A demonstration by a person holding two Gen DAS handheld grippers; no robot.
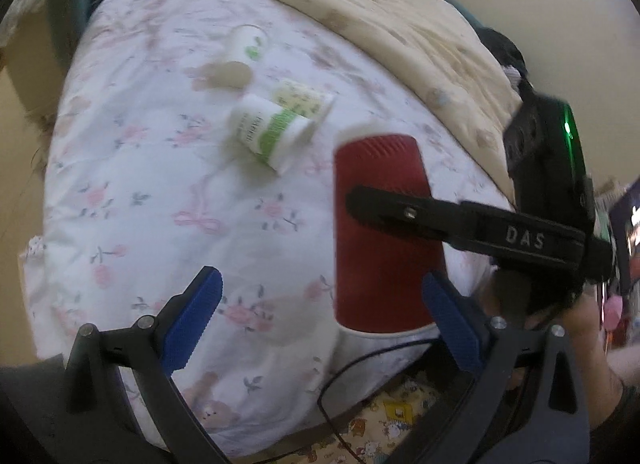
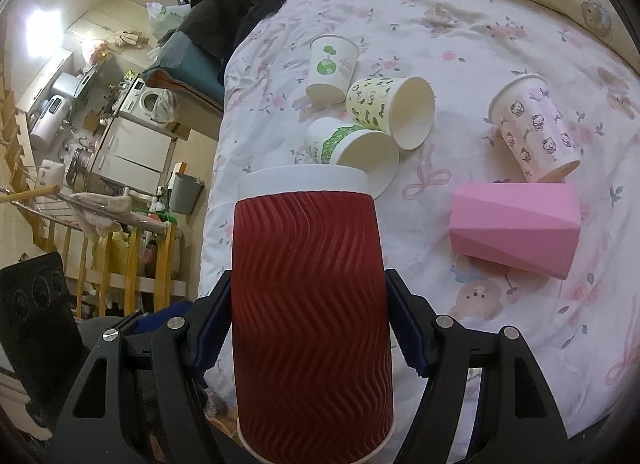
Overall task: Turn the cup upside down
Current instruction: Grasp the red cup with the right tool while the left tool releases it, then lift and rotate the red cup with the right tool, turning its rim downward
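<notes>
The red cup [image 2: 310, 304] has a ribbed, wavy sleeve running down its side, with a white band at one end and a thin white rolled rim at the other. It is held above the near edge of the bed [image 2: 500, 4]. From the right wrist view the white band points away toward the bed and the rolled rim sits nearest the camera.

The right gripper [image 2: 308, 324] has its blue-padded fingers [image 2: 406, 328] clamped on the cup's sides, one pad pressed against each flank about midway along the sleeve. In the left wrist view the same cup [image 1: 380, 232] shows with the right gripper's black finger [image 1: 400, 212] lying across its front. The left gripper [image 1: 320, 320] stands with its fingers [image 1: 192, 320] wide apart and nothing between the pads; the cup hangs just beside its right-hand pad, and I cannot tell whether they touch.

Other cups lie scattered on the flowered sheet. A white cup with a green globe print [image 2: 331, 66] is tipped over, a yellow patterned cup [image 2: 390, 110] lies on its side with its mouth open and bare inside, and a cup with a green leafy print [image 2: 354, 150] lies against it, also showing a bare inside. Further right a pink kitten-print cup [image 2: 532, 128] leans tilted, and a pink faceted cup [image 2: 514, 228] lies on its side just beside it.
</notes>
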